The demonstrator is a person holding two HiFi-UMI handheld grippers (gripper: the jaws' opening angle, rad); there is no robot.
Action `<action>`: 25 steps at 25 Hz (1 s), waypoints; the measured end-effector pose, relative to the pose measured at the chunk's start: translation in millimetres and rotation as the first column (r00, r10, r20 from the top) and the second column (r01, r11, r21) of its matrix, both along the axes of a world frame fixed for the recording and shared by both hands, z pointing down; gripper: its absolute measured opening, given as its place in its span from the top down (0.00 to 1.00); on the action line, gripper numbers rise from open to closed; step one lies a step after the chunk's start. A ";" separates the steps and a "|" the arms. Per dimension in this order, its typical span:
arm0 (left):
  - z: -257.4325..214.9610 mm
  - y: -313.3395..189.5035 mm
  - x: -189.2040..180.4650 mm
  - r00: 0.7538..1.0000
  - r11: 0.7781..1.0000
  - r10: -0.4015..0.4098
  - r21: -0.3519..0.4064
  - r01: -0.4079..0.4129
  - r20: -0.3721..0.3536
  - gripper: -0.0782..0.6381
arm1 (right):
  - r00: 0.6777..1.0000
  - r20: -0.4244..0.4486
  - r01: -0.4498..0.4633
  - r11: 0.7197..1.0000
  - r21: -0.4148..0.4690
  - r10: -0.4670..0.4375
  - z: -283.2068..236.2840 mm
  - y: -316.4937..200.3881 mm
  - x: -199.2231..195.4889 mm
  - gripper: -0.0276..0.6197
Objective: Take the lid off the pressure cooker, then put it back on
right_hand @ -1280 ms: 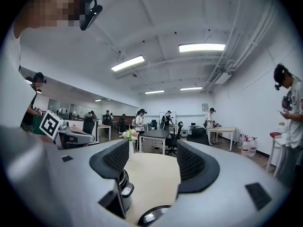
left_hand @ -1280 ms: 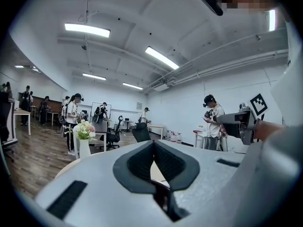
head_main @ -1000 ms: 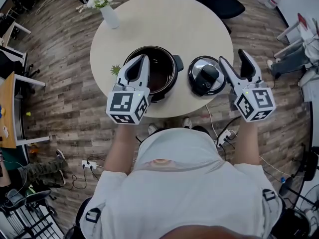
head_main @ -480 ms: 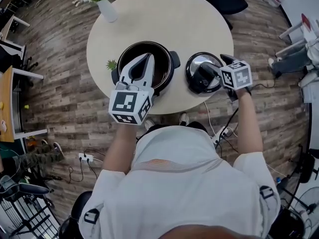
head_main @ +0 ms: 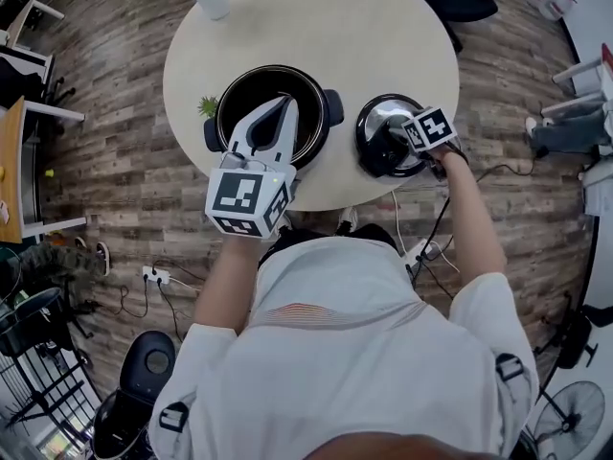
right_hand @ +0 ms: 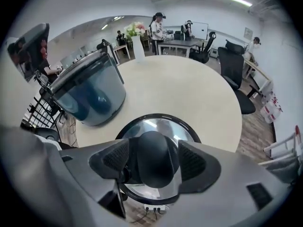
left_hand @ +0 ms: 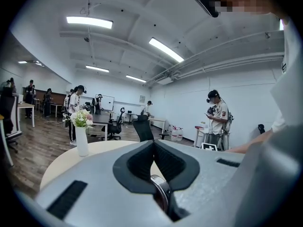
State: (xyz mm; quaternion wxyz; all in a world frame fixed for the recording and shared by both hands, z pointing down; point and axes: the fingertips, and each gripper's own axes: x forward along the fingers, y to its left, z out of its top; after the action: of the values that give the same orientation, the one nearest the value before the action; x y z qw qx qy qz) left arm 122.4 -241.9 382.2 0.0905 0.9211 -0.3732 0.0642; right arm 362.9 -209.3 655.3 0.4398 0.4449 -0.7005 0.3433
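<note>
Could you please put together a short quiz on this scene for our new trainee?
1. True or false: the lid sits on the pot.
2. Which tongs are open? A) left tongs B) right tongs
3. What stands between the right tongs?
Key: 1 false, it lies on the table beside the pot; 2 B; 3 the lid's knob.

I'm working in an open-plan office: wood-plank floor (head_main: 115,171), black swivel chairs (left_hand: 143,128), long ceiling strip lights (left_hand: 166,50), a white whiteboard (left_hand: 108,101), and people (left_hand: 218,113) standing among work desks beyond my round beige desk (head_main: 383,36).
</note>
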 end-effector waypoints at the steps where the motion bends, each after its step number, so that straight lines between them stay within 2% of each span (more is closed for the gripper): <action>1: 1.6 -1.2 1.2 1.000 1.000 -0.005 -0.003 0.005 0.002 0.88 | 1.000 -0.005 0.011 1.000 -0.019 -0.011 7.4 -1.0 0.8 0.46; 11: 13.7 -2.2 -6.9 0.998 0.998 -0.062 -0.020 0.062 0.034 0.88 | 0.992 -0.036 0.112 0.983 -0.144 -0.118 48.4 1.6 -4.2 0.46; 23: 15.3 -4.9 -13.1 0.997 0.997 -0.073 -0.025 0.074 0.020 0.88 | 0.985 -0.098 0.122 0.976 -0.181 -0.141 55.2 1.3 -4.7 0.47; 25: 16.1 -4.0 -13.4 0.997 0.997 -0.071 -0.026 0.071 0.019 0.88 | 0.984 -0.103 0.124 0.975 -0.186 -0.145 55.0 1.5 -5.6 0.49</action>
State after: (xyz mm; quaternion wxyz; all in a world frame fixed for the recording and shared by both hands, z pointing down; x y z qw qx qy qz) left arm 109.0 -245.9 398.4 0.1015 0.9053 -0.4058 0.0744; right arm 357.3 -207.8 710.3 0.5400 0.3744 -0.6687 0.3479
